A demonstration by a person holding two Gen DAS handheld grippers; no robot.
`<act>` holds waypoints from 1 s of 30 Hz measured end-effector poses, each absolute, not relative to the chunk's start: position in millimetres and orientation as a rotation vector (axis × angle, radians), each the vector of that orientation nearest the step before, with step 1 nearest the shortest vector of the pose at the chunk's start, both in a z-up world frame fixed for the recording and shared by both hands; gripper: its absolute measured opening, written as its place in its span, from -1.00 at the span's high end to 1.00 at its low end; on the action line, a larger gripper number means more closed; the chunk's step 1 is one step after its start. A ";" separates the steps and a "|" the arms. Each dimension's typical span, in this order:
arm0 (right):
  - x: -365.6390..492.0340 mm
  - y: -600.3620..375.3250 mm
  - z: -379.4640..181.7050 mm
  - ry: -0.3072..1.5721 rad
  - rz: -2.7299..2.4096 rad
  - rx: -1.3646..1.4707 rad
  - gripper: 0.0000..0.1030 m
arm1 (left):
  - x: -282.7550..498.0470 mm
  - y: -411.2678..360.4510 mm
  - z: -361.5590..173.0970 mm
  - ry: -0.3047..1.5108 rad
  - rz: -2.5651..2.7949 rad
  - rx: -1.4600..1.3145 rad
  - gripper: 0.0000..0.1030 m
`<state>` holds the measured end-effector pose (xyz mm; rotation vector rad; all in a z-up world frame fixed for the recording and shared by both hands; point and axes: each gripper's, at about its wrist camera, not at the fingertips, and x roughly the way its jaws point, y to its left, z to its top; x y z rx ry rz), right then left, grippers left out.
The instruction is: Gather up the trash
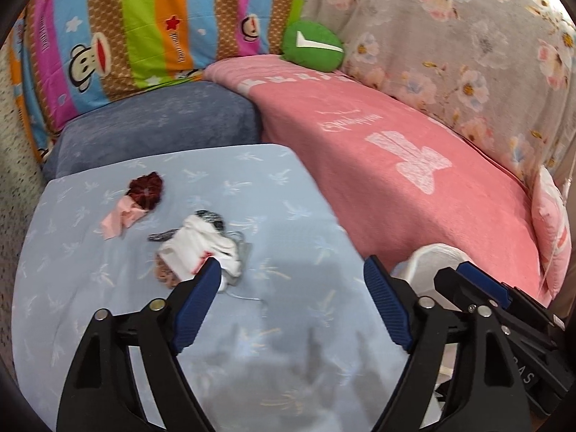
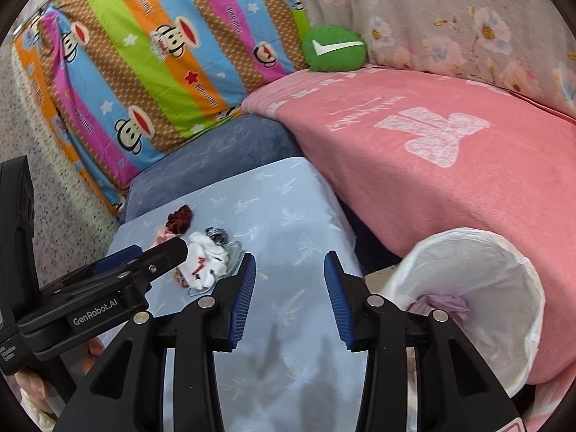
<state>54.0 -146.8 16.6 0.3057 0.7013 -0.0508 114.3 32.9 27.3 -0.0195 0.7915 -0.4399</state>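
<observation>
Trash lies on a light blue cloth-covered table (image 1: 288,216): a white crumpled wrapper (image 1: 201,248) with grey bits, and a dark red and pink scrap (image 1: 136,198) farther left. My left gripper (image 1: 293,288) is open and empty, its left finger next to the white wrapper. My right gripper (image 2: 289,277) is open and empty over the table, right of the same wrapper (image 2: 205,259). A white-lined trash bin (image 2: 478,288) stands at the right with a purple scrap (image 2: 442,306) inside. The left gripper (image 2: 136,266) shows in the right wrist view, the right gripper (image 1: 482,284) in the left one.
A pink blanket (image 1: 396,151) covers the sofa to the right. A blue cushion (image 1: 154,126), a striped monkey-print cushion (image 1: 144,28), a green round pillow (image 1: 311,46) and a floral cover (image 1: 468,54) lie behind. Speckled floor (image 2: 54,187) is at the left.
</observation>
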 end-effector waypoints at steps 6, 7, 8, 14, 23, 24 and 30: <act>84.0 -107.2 6.8 0.741 0.001 0.271 0.19 | 133.3 72.2 16.9 0.810 -0.369 -0.043 -0.53; 91.0 -100.0 4.9 0.748 0.009 0.267 0.19 | 136.3 78.4 15.2 0.812 -0.359 -0.045 -0.54; 96.2 -94.7 3.1 0.753 0.016 0.264 0.18 | 140.7 85.8 12.8 0.815 -0.345 -0.046 -0.54; 135.0 -59.9 -12.6 0.795 0.060 0.236 0.16 | 166.8 123.4 -1.9 0.835 -0.259 -0.068 -0.67; 197.8 -12.6 -52.8 0.877 0.117 0.206 0.16 | 222.0 175.2 -38.5 0.906 -0.135 -0.107 -0.68; 205.3 -9.1 -58.1 0.887 0.119 0.204 0.16 | 227.2 178.4 -41.3 0.910 -0.127 -0.112 -0.68; 236.5 -8.3 -82.6 0.918 0.101 0.246 0.16 | 262.4 191.1 -61.1 0.933 -0.110 -0.145 -0.68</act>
